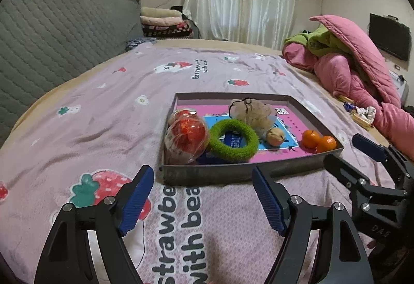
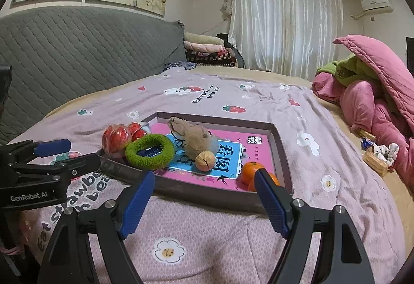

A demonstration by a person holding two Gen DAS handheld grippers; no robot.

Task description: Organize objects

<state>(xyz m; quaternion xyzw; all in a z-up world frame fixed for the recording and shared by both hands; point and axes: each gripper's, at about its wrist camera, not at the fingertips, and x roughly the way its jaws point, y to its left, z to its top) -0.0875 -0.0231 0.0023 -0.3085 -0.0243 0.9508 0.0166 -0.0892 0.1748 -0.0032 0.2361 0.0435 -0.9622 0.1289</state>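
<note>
A shallow grey box (image 1: 233, 172) (image 2: 194, 188) lies on the strawberry-print bedspread. In it sit a pink book (image 1: 292, 126) (image 2: 258, 149), a red plastic-wrapped bundle (image 1: 186, 136) (image 2: 116, 136), a green fuzzy ring (image 1: 252, 146) (image 2: 147, 163), a beige plush (image 1: 252, 110) (image 2: 194, 139), a walnut (image 1: 275, 136) (image 2: 205, 161) and two mandarins (image 1: 318, 141) (image 2: 249, 170). My left gripper (image 1: 203, 180) (image 2: 77, 152) hovers open just short of the box's near left wall. My right gripper (image 2: 204, 177) (image 1: 342, 149) is open at the near right corner, one finger partly hiding the mandarins. Both are empty.
A heap of pink and green quilts (image 1: 357, 71) (image 2: 375, 102) fills the bed's right side, with small wrapped items (image 1: 362, 113) (image 2: 377, 157) beside it. A grey quilted headboard (image 1: 51, 33) runs along the left. Folded blankets (image 1: 165, 22) are stacked at the far end.
</note>
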